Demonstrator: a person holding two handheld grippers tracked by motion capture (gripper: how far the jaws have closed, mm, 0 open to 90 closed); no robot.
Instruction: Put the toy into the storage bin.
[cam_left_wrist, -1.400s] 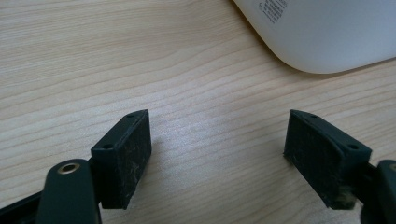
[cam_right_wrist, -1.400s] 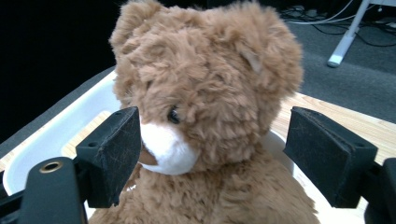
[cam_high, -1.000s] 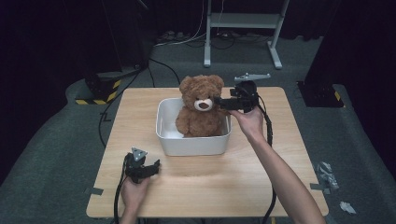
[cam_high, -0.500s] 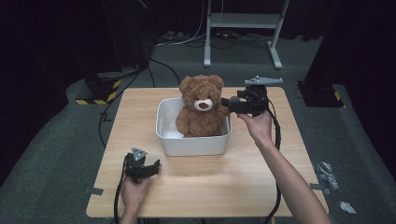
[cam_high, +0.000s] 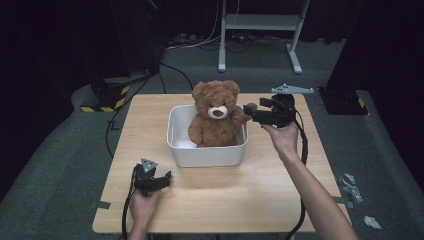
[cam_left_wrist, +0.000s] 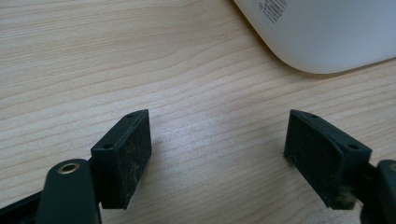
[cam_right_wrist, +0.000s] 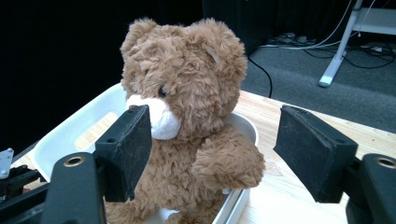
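In the high view a brown teddy bear (cam_high: 216, 116) sits upright in a white tub (cam_high: 207, 150) on the worktop (cam_high: 280, 200), with the right gripper (cam_high: 248, 111) just beside its raised paw and the left gripper (cam_high: 167, 176) low near the front edge. The left gripper view shows its jaws spread wide over bare wood, the tub's corner (cam_left_wrist: 322, 32) beyond them. In the right gripper view the jaws have just been closing yet stand apart, the bear's paw (cam_right_wrist: 229, 163) between them and unpinched.

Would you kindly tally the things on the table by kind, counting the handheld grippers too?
Teddy bear: 1
White tub: 1
Grippers, left gripper and right gripper: 2
Total: 4
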